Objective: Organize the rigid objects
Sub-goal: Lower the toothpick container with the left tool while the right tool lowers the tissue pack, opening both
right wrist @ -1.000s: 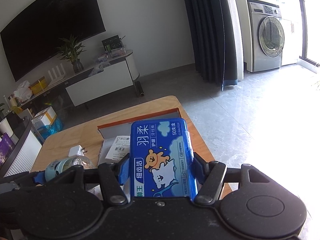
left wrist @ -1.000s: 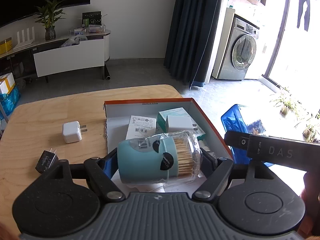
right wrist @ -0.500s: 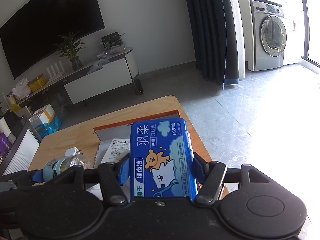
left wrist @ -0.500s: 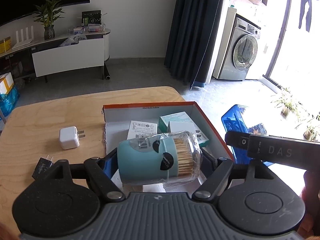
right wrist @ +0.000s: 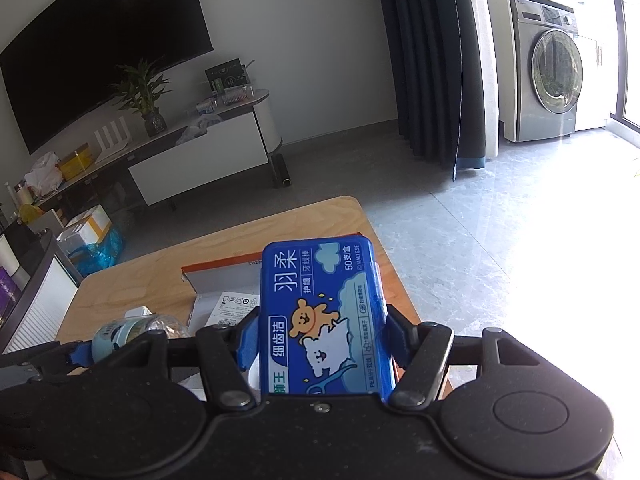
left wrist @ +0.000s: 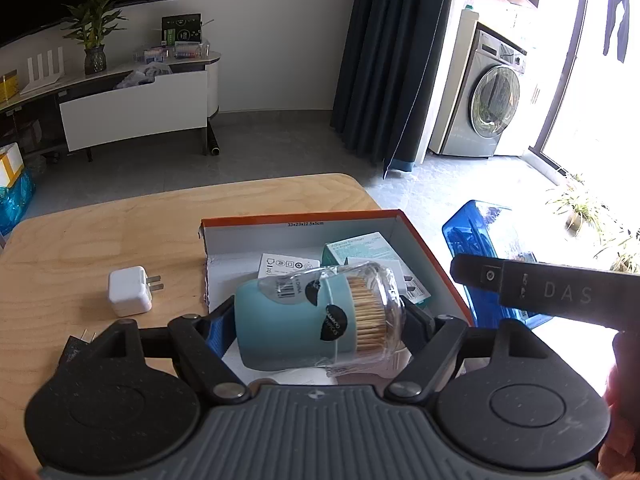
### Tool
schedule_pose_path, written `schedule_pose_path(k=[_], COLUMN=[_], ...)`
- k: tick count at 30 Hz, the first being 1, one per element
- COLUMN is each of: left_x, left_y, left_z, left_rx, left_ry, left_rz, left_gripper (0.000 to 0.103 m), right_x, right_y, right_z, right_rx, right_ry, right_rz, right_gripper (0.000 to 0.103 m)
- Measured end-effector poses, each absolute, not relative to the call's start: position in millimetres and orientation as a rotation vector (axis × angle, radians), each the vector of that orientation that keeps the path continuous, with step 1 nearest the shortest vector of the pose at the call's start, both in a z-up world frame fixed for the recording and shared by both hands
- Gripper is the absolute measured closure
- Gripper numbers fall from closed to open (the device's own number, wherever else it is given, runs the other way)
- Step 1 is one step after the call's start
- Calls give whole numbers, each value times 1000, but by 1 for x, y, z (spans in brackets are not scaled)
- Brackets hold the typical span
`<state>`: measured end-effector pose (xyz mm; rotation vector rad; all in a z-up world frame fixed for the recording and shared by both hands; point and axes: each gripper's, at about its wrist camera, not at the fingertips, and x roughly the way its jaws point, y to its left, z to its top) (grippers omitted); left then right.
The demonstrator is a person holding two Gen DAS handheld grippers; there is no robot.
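Both tongs grip — left tongs [left wrist: 318,322] a toothpick jar [left wrist: 312,320] (sideways), right tongs [right wrist: 320,340] a blue floss box [right wrist: 322,316].

Toothpick jar [left wrist: 316,320] lies sideways between the left gripper's fingers [left wrist: 218,330], over the open box [left wrist: 424,248]; charger [left wrist: 129,290] on table [left wrist: 100,240], left of them.

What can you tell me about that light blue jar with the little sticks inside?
The toothpick jar has a light blue body and a clear domed lid showing packed wooden toothpicks. Clear shrink wrap with a barcode sticker and black round labels covers it. It lies sideways, clamped end to end in the left gripper, held above the open orange-rimmed box.
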<state>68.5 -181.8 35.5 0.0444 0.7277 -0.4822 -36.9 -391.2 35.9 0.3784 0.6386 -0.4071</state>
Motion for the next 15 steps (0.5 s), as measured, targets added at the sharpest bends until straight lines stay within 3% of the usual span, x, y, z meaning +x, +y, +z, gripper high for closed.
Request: schedule_pose_path(k=[15], left_x=[85], left_y=[-188], left_z=[28], left_rx=[46], left_ry=[760], left_rz=[-487], left_gripper=[22], right_x=[12], right_y=[-409], right_z=[29], right_rx=[329], right_ry=[693], right_rz=[-392], right_gripper=[29])
